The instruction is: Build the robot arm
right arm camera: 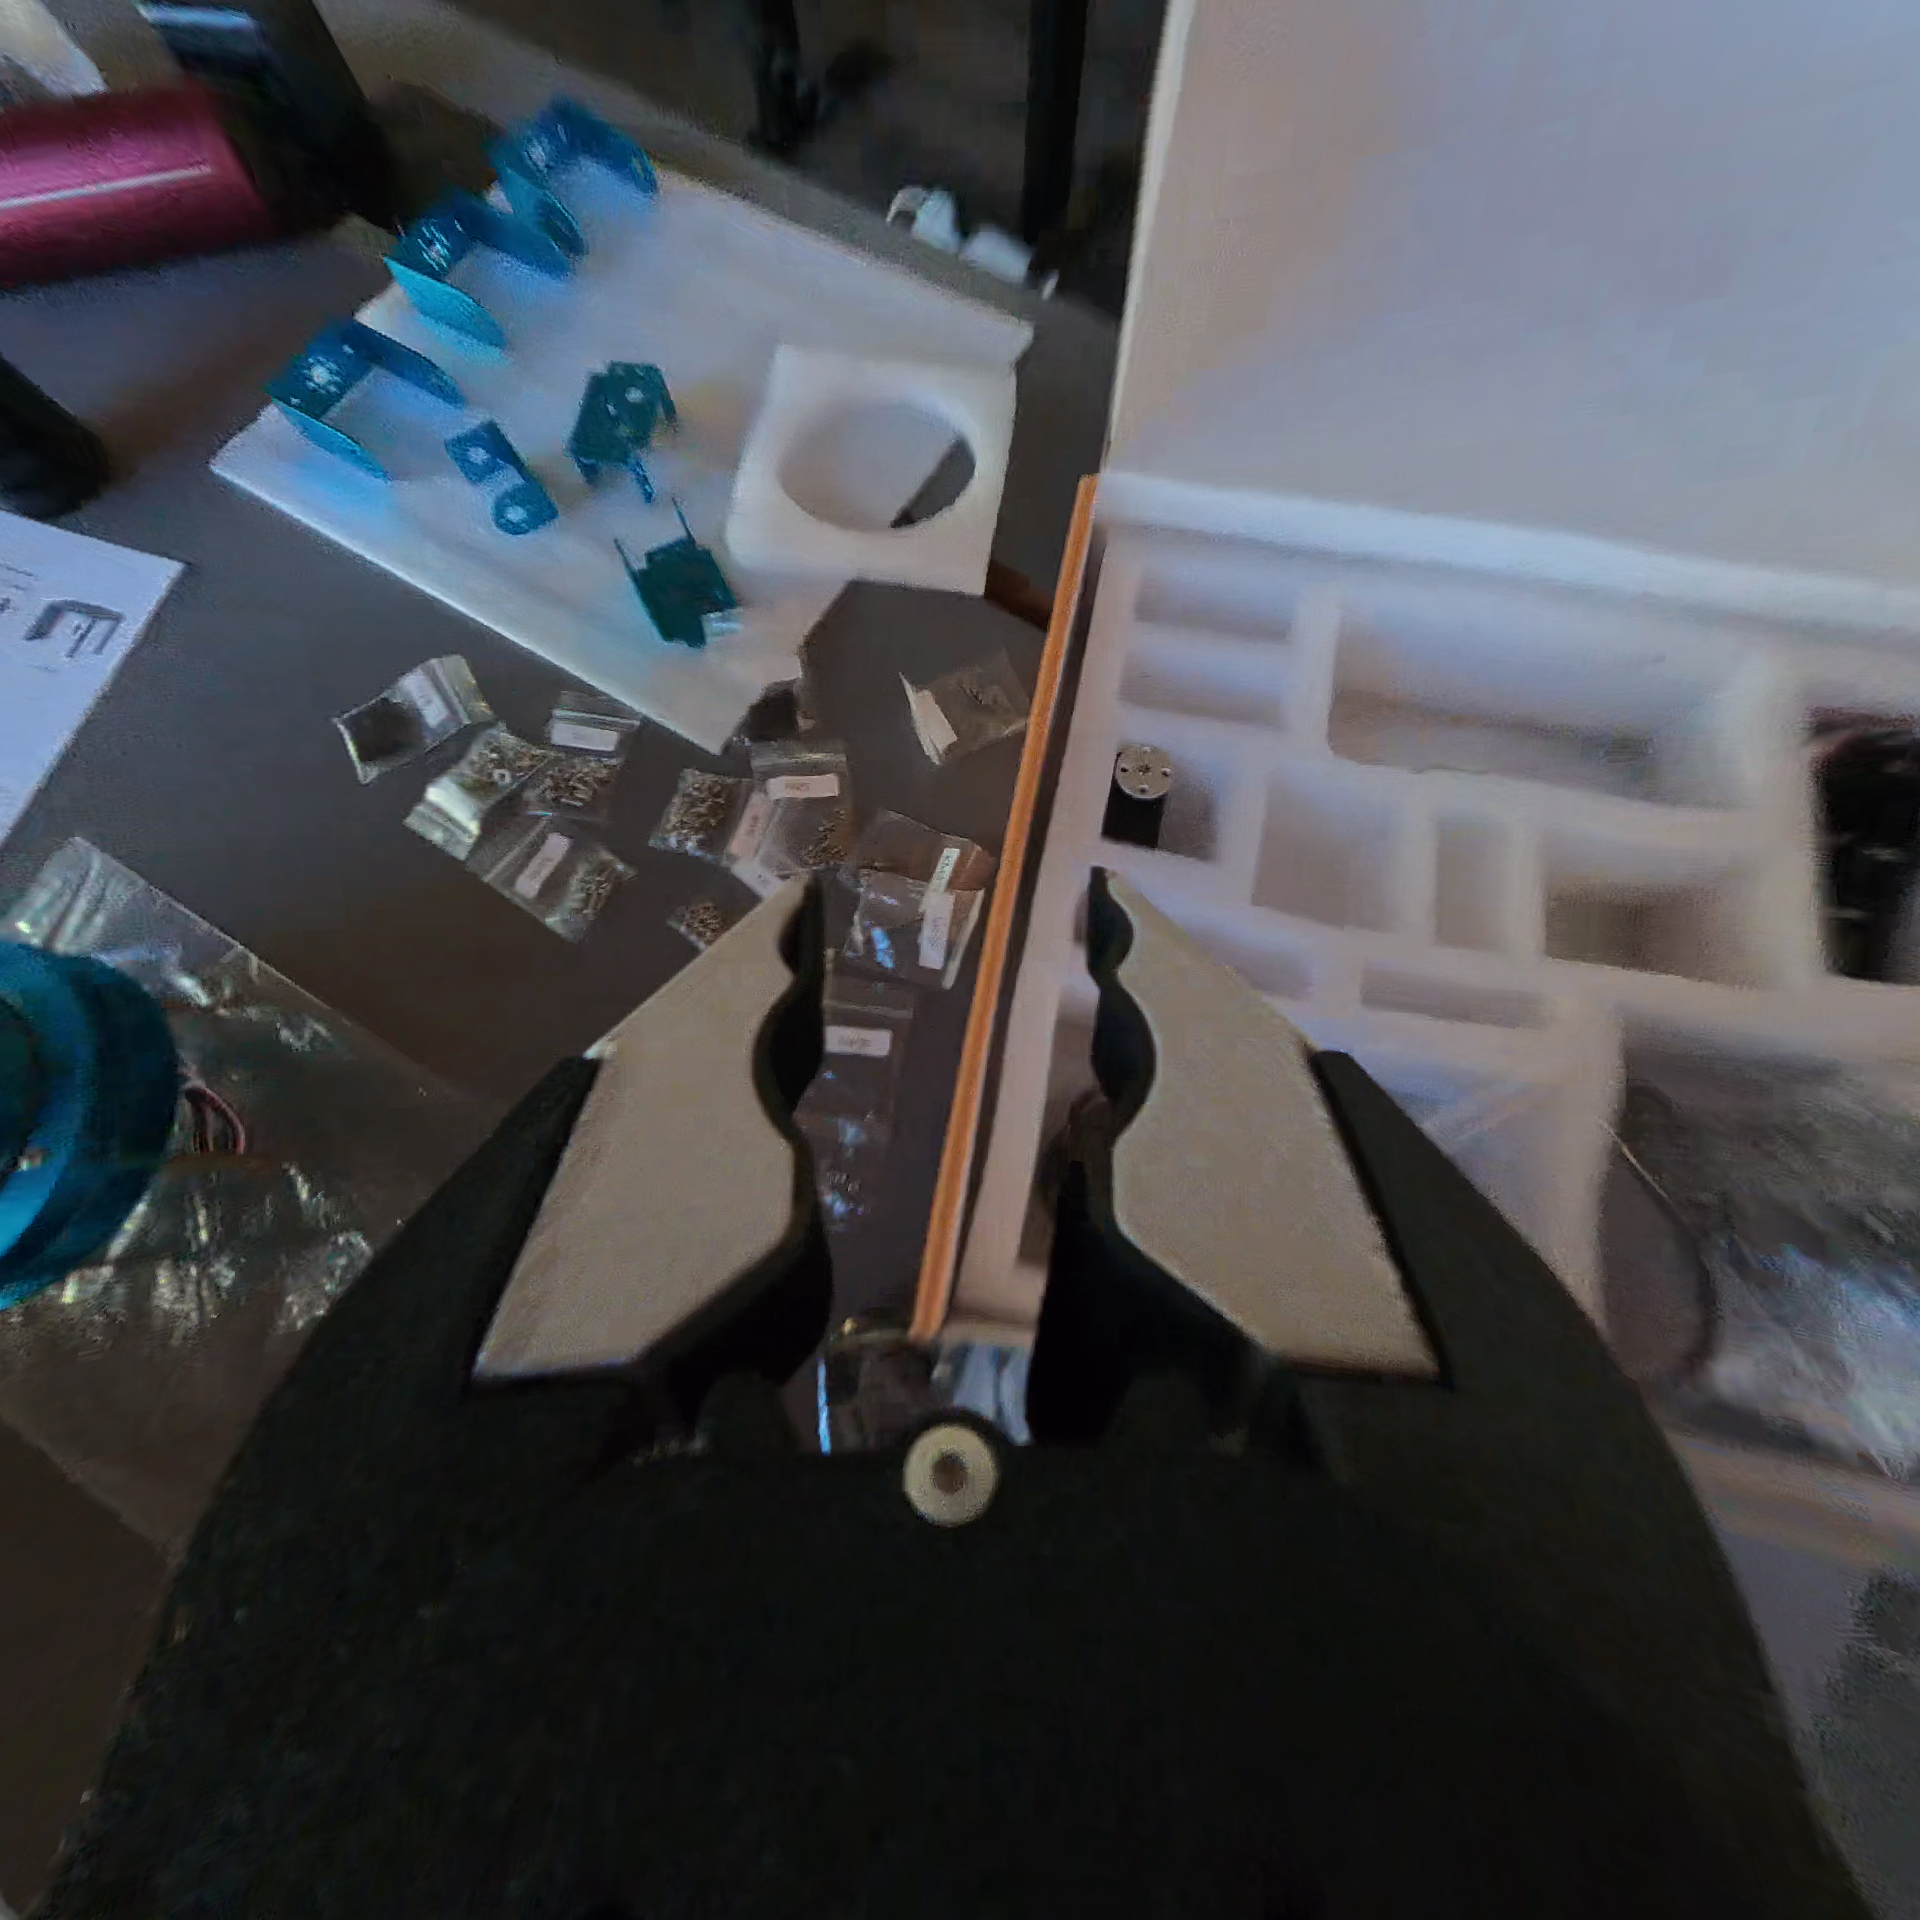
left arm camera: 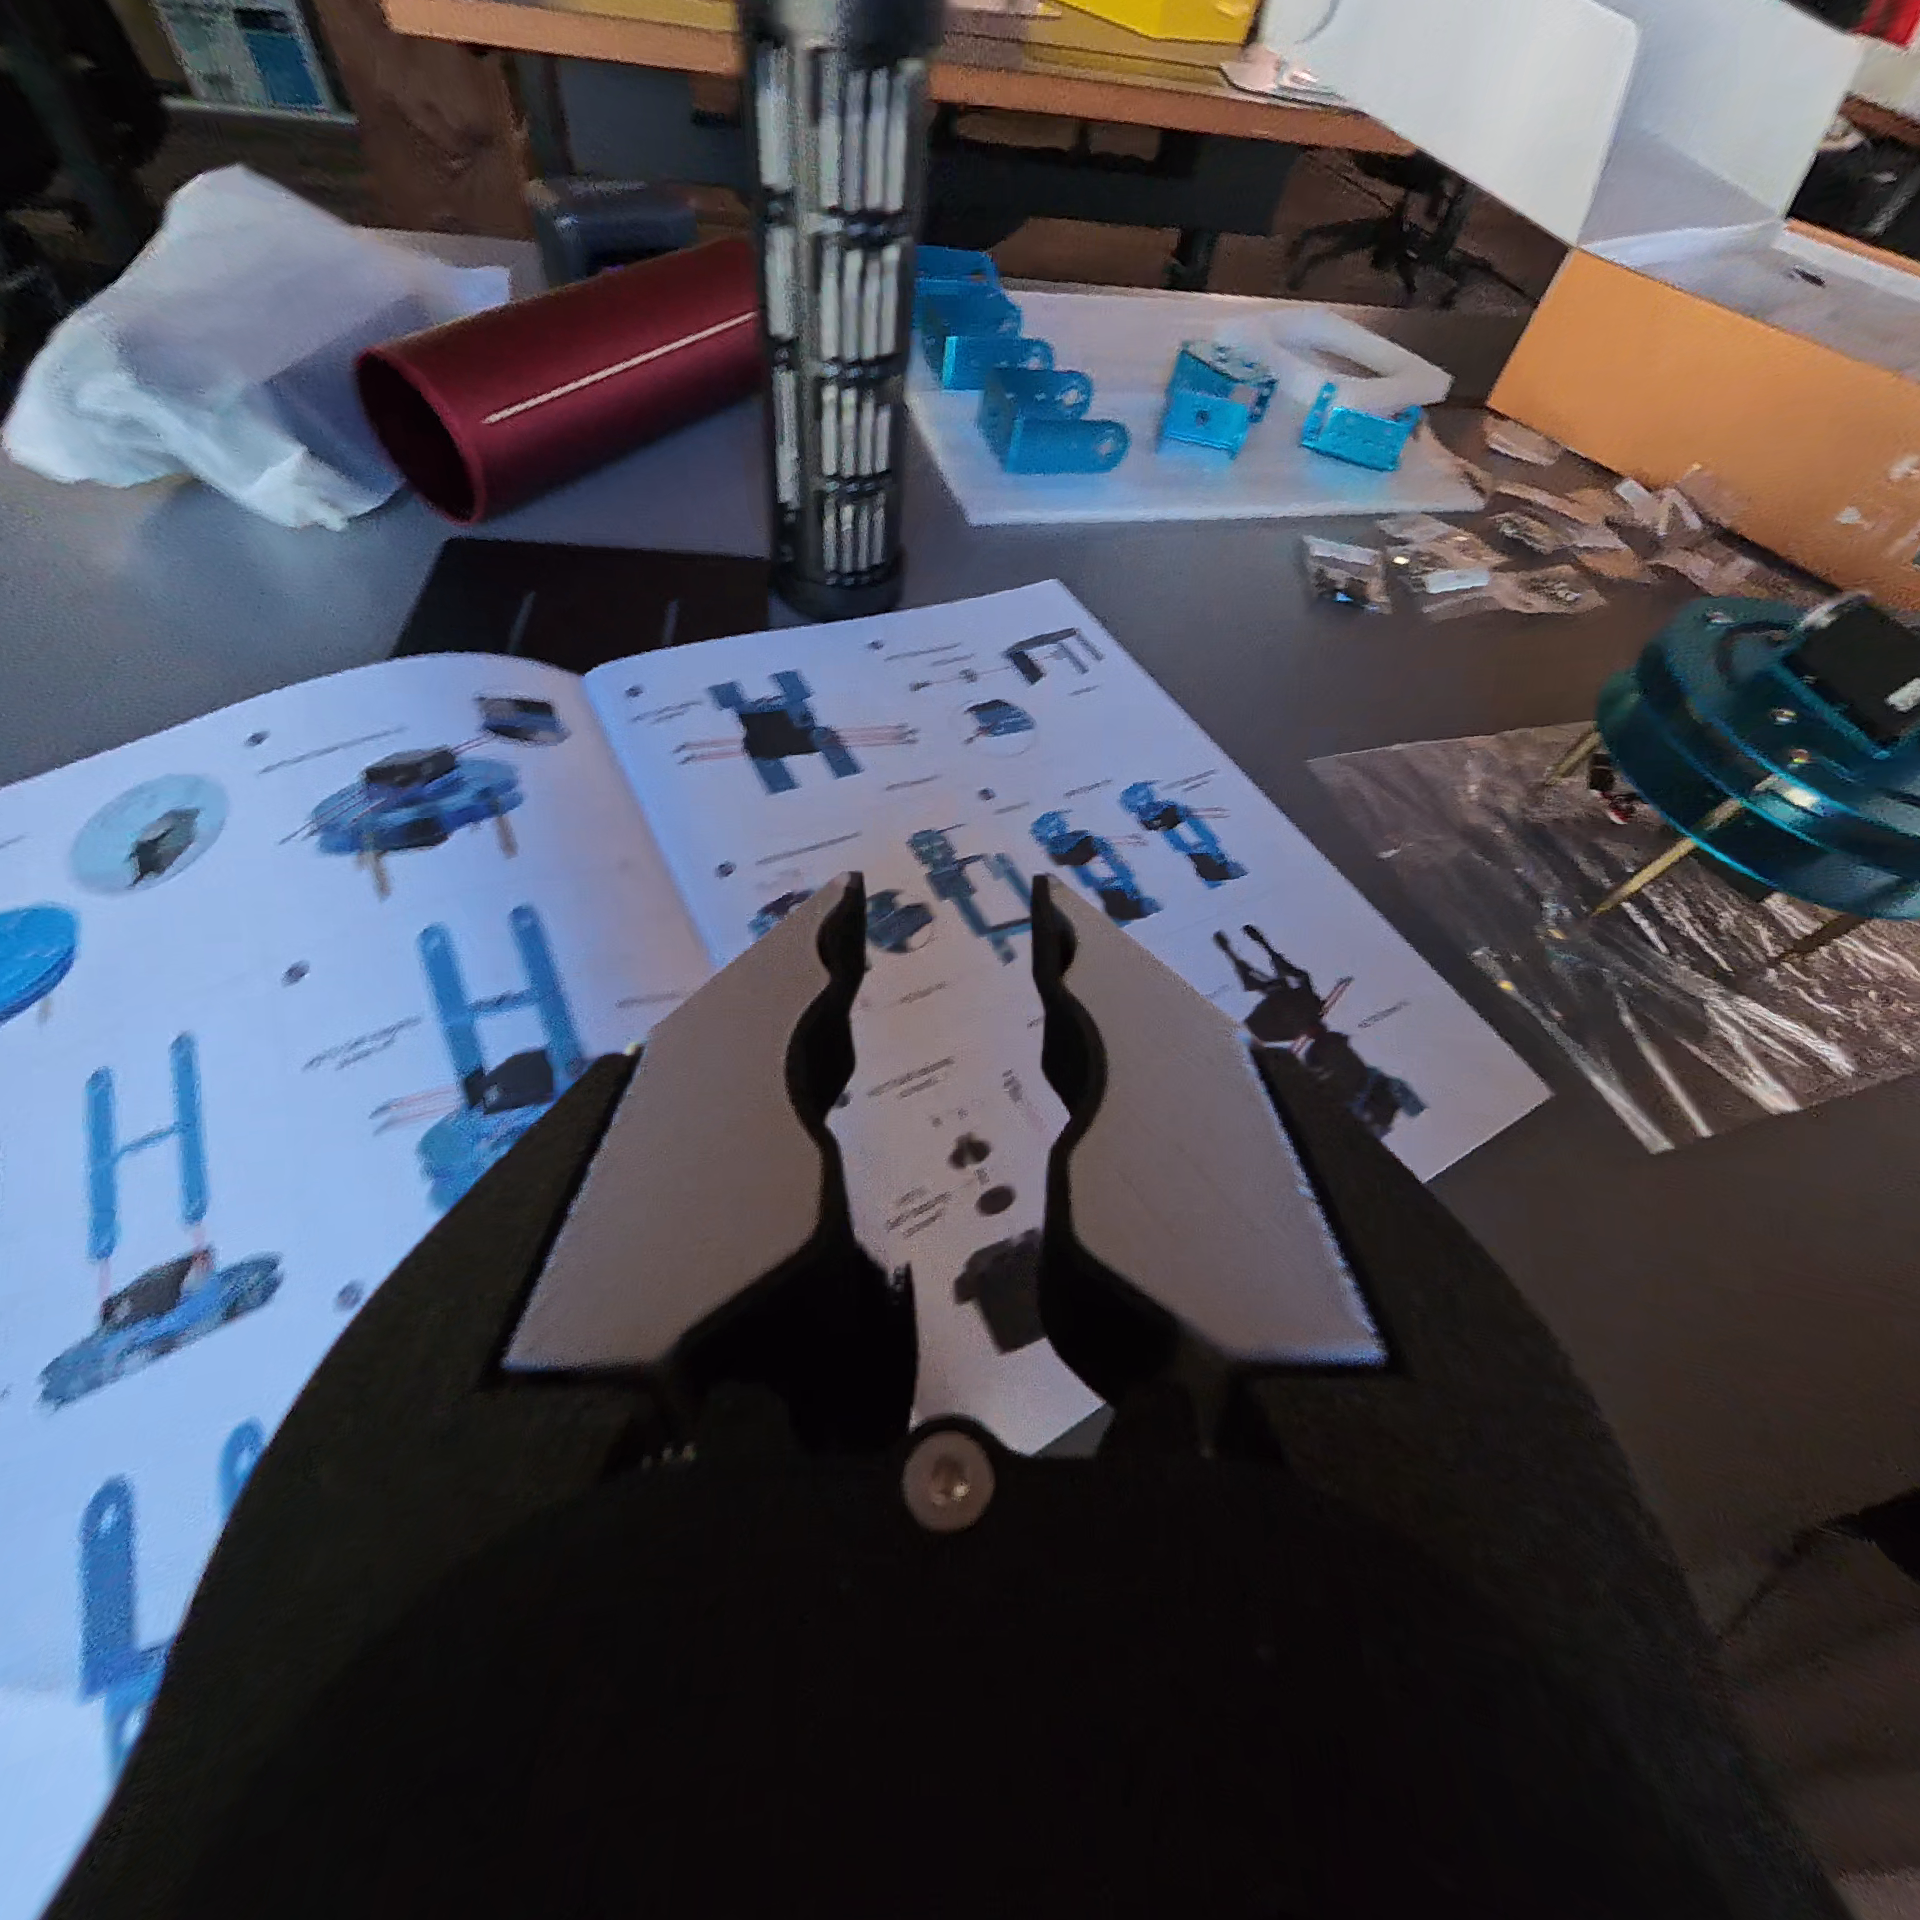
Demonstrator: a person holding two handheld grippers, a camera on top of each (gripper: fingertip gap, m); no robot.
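My left gripper [left arm camera: 948,883] is open and empty above the right page of an open instruction booklet [left arm camera: 343,935] lying on the grey table. A blue round base [left arm camera: 1766,790] on thin brass legs stands to its right on a silvery bag. My right gripper [right arm camera: 956,883] is open and empty, its jaws on either side of the cardboard wall [right arm camera: 1023,904] of an open box. Small clear bags of screws [right arm camera: 582,821] lie just left of it. White foam compartments [right arm camera: 1455,831] fill the box, one holding a black cylinder [right arm camera: 1138,800].
Blue metal brackets [left arm camera: 1049,416] lie on a white foam sheet [right arm camera: 644,312]. A dark red tube [left arm camera: 561,384] lies at the back left beside crumpled white wrap [left arm camera: 197,343]. A tall black-and-white cylinder [left arm camera: 836,343] stands behind the booklet. A foam block with a round hole [right arm camera: 883,478] sits by the box. Across from one pair of fingers to the other is roughly 60 cm. To the blue round base [left arm camera: 1766,790]: left tips about 25 cm, right tips about 40 cm.
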